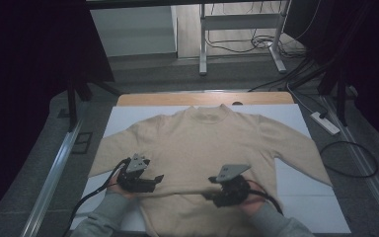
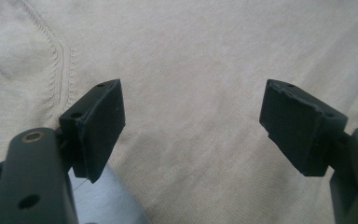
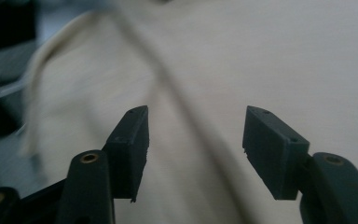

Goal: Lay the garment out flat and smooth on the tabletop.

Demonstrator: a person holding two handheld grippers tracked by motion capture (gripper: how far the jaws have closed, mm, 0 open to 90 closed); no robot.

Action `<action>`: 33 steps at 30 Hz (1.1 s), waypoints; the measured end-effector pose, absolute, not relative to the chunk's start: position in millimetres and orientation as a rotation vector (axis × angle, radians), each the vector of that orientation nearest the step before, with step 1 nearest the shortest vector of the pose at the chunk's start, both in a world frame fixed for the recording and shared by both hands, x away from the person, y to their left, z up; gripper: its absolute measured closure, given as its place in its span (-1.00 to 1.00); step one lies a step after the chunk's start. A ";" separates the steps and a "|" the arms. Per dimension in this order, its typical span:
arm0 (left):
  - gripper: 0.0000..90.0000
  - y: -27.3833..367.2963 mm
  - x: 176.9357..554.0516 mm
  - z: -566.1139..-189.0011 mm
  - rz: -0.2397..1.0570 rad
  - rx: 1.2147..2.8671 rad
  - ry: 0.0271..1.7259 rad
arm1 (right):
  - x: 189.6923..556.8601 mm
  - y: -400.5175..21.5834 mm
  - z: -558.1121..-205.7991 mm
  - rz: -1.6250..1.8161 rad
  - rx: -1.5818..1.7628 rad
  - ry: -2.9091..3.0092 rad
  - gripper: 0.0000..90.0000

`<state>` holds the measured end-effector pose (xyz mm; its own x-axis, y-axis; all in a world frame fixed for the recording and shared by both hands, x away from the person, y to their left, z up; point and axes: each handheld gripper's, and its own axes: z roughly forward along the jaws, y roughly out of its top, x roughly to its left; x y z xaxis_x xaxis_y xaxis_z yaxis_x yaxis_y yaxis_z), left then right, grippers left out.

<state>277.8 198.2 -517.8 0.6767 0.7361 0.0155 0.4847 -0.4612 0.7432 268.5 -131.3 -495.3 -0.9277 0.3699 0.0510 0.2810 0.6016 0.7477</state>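
A cream knitted sweater [image 1: 202,143] lies flat, neck away from me, on a white board [image 1: 128,116]. My left gripper [image 1: 159,178] sits low over the sweater's lower left body and points toward the middle. In the left gripper view it [image 2: 193,98] is open, with bare knit [image 2: 191,46] between the jaws and the sleeve seam [image 2: 60,60] at the left. My right gripper [image 1: 208,188] hovers over the lower right body and points left. In the right gripper view it [image 3: 198,121] is open above the fabric [image 3: 261,56], where a raised fold [image 3: 186,107] runs between the jaws.
The board rests on a wooden table [image 1: 202,98]; a strip of board [image 2: 107,200] shows by the left jaw. Metal rails [image 1: 54,168] flank the table. A power strip [image 1: 325,123] and cables [image 1: 348,158] lie on the floor at the right, with a metal frame [image 1: 239,29] behind.
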 end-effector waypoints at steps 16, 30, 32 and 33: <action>-0.52 207.1 276.0 -516.4 0.447 2.122 0.964 | 214.0 -94.3 -512.8 1.052 0.208 3.020 0.88; -0.52 208.8 276.0 -514.6 0.445 2.103 0.964 | 192.1 -112.5 -503.3 1.110 0.250 2.838 0.02; -0.52 207.8 275.3 -515.5 0.441 2.116 0.956 | 202.9 -129.9 -494.0 1.113 0.321 2.778 0.01; -0.52 207.0 274.9 -516.2 0.439 2.122 0.953 | 209.3 -142.8 -489.6 1.118 0.394 2.733 0.01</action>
<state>274.9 207.0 -516.2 0.6632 0.7484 0.0037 0.4890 -0.4370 0.7549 209.3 -142.8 -489.6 -0.9520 0.3020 -0.0498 0.1806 0.6856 0.7052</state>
